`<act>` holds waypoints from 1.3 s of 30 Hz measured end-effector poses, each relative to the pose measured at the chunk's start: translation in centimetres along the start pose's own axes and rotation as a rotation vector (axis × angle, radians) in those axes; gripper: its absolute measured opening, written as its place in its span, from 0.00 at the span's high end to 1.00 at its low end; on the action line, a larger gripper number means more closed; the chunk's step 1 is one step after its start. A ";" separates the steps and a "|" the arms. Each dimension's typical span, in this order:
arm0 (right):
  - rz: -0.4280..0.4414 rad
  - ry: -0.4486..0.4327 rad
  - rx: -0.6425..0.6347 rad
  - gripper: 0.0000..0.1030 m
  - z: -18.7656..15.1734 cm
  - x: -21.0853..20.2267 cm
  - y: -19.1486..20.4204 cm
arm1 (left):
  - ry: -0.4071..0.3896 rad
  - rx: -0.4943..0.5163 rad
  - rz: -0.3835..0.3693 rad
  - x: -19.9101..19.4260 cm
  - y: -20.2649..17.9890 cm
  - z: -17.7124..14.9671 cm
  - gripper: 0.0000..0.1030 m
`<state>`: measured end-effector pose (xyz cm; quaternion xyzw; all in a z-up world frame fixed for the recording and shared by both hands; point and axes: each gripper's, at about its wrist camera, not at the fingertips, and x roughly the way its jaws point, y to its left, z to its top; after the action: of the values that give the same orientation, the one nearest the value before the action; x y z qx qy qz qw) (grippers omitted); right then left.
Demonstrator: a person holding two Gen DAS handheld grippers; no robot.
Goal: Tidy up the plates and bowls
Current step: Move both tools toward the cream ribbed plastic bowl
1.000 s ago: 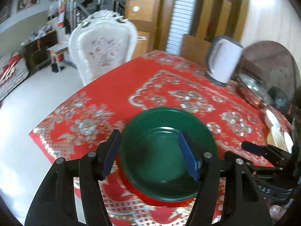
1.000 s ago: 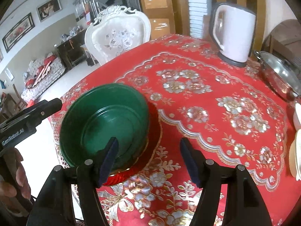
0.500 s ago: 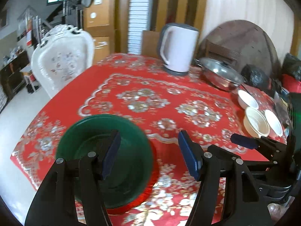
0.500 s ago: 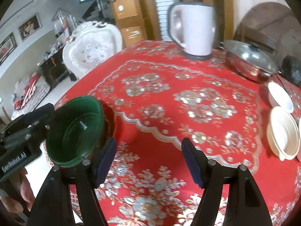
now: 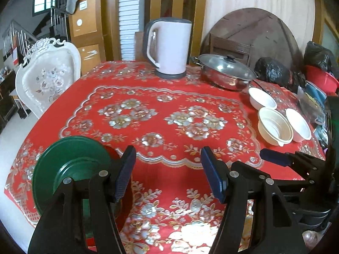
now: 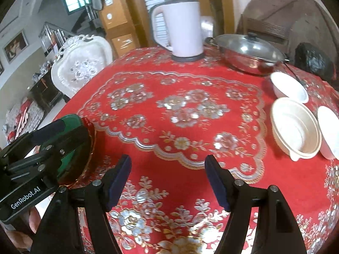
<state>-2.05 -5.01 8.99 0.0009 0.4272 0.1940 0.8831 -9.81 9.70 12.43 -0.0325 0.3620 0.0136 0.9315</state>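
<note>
While both views swing off the green plate (image 5: 70, 169) | left gripper (image 5: 167, 173) spread, empty | right gripper (image 6: 167, 180) spread, empty | plate now lower-left on red plate (image 6: 90, 146) | white bowls (image 6: 294, 131) ahead-right, likely next

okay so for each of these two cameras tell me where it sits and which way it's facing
Left wrist: on the left gripper, looking across the red table toward the kettle; own open fingers and the right gripper's tip show.
Right wrist: on the right gripper, facing likewise; own open fingers and the left gripper show.
Shared: kettle, pot, white bowls, green plate, chair.
</note>
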 end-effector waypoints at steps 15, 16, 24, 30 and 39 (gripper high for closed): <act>-0.057 -0.008 0.136 0.30 -1.3 -1.4 -6.6 | 0.018 0.083 -0.069 2.2 -6.1 1.0 0.38; -0.061 -0.009 0.144 0.30 -1.4 -1.5 -7.1 | 0.021 0.088 -0.076 2.4 -6.6 1.1 0.38; -0.120 -0.018 0.243 0.30 -2.7 -2.9 -11.9 | 0.046 0.110 -0.138 4.2 -10.1 1.9 0.38; -0.172 -0.029 0.332 0.30 -3.8 -4.1 -16.0 | 0.066 0.125 -0.182 5.8 -12.8 2.9 0.38; -0.221 -0.031 0.437 0.30 -3.7 -4.4 -21.4 | 0.144 0.156 -0.216 10.4 -17.2 4.8 0.38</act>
<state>0.02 -26.88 6.37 0.1484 0.4428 -0.0007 0.8843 1.93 -7.07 9.83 0.0002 0.4222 -0.1171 0.8989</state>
